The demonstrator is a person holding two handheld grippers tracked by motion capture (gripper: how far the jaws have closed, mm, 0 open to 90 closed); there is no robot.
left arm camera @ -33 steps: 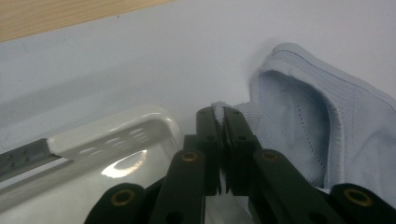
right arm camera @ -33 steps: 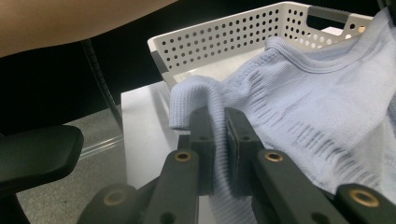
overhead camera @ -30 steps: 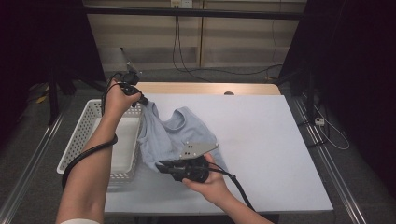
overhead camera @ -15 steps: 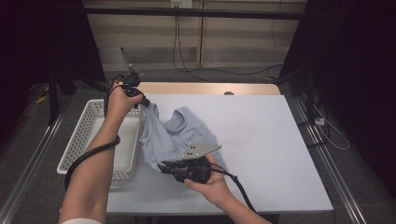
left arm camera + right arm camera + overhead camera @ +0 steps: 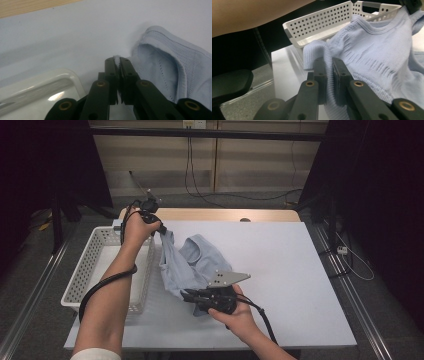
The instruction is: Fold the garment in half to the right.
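Garment: a pale blue knit top is lying crumpled on the white worktop, just beside the basket, its near and far edges being lifted.
Left tongs: the left tongs are pinching a strip of the top's far edge; in the left gripper view the jaws are pressing together with a sliver of ribbed fabric showing between their tips.
Right tongs: the right tongs are gripping a fold at the top's near edge; in the right gripper view the cloth is running down between the jaws.
Basket: a white perforated basket is sitting at the worktop's left side, its right wall touching the top's hanging edge.
Hidden: in the high view the person's left hand is covering most of the left tongs, and the grey three-cornered plate is lying over part of the right ones.
Cut off: the left gripper view is showing just a curved corner of the basket, blurred.
Hard to make out: how much of the top is lying flat under its own folds.
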